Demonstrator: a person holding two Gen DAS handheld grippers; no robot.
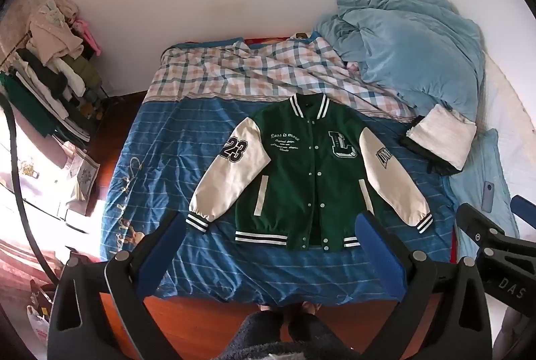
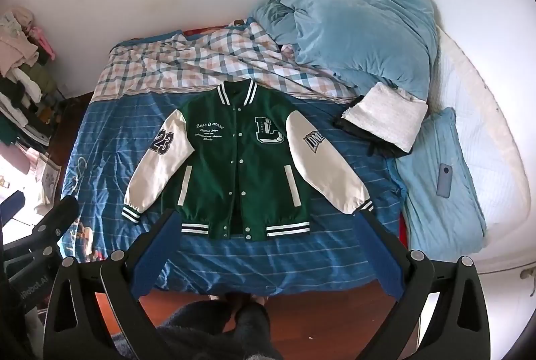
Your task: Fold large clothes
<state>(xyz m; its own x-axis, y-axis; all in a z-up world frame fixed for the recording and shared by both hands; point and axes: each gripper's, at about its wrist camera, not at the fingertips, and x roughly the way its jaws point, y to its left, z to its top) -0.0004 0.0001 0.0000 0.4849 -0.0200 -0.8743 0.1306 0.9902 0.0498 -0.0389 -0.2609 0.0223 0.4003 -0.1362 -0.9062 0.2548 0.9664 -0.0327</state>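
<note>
A green varsity jacket (image 1: 301,172) (image 2: 234,155) with cream sleeves lies flat and face up on the bed, collar to the far side, both sleeves spread outward. It bears a "23" patch, an "L" patch and striped cuffs and hem. My left gripper (image 1: 271,226) hangs open above the bed's near edge, in front of the jacket's hem, with nothing between its blue pads (image 1: 167,242). My right gripper (image 2: 268,226) stands open just the same, above the hem. Each gripper shows at the edge of the other's view: the right gripper (image 1: 495,226) and the left gripper (image 2: 47,226).
The bed has a blue striped sheet (image 1: 160,159) and a plaid cover (image 1: 241,71) beyond it. A blue duvet (image 2: 361,35), a folded white and black garment (image 2: 385,122) and a phone (image 2: 444,180) lie to the right. A clothes rack (image 1: 50,68) stands left. A person's feet (image 2: 244,303) stand on the wooden floor.
</note>
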